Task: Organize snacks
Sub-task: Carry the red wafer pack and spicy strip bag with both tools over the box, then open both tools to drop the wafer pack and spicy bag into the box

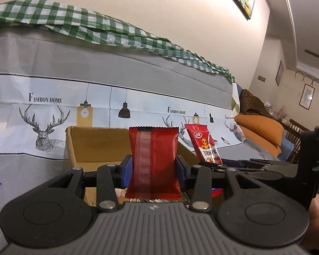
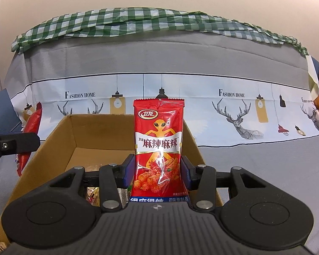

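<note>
Two red snack packets are held upright over one cardboard box [image 2: 59,140]: the left gripper [image 1: 152,169] fingers pinch the plain red packet [image 1: 154,161], the right gripper [image 2: 157,172] fingers grip the printed spicy-strip packet [image 2: 158,146], both partway closed. Inside the box, what may be more snacks is mostly hidden

"FASHION HOME" is printed on the deer-pattern cloth [image 2: 231,94]; the red snack packet [image 2: 158,148] reads "麻辣麻辣"
</note>
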Demonstrator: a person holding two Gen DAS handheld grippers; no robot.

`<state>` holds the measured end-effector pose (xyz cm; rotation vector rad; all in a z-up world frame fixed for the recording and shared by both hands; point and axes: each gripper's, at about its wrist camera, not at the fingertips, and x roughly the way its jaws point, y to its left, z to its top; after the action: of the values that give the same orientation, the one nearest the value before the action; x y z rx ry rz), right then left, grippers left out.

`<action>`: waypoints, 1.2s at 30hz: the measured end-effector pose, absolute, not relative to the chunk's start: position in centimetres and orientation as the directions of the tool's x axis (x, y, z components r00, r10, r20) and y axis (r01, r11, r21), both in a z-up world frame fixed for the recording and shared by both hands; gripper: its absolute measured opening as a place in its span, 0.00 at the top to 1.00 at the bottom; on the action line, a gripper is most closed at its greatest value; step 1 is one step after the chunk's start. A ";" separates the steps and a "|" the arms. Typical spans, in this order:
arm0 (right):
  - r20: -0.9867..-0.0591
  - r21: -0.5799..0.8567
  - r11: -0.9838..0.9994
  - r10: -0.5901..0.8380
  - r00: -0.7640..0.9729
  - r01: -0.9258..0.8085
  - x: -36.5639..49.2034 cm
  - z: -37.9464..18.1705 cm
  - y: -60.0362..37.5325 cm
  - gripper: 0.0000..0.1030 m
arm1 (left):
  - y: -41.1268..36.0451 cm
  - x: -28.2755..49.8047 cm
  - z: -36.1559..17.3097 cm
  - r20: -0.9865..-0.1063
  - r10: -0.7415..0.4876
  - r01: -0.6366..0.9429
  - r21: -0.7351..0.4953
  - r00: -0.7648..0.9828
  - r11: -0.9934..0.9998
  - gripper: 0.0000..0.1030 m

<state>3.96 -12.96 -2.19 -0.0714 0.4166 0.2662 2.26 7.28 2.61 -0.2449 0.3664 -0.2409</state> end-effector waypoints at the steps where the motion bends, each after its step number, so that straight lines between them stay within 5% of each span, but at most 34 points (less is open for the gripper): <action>1: -0.408 -0.012 0.963 0.240 0.881 -0.268 4.0 -2.2 -13.0 0.55 | 7.2 2.2 2.6 -0.320 -0.279 0.193 -0.274 0.905 0.942 0.55; 36: -0.420 -0.010 0.963 0.242 0.875 -0.271 4.3 -2.2 -12.9 0.54 | 6.4 2.1 2.8 -0.317 -0.308 0.234 -0.250 0.897 0.939 0.54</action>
<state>4.26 -12.94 -2.16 -0.0689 0.4298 0.2678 2.14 6.37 2.77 -0.2093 0.3610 -0.2828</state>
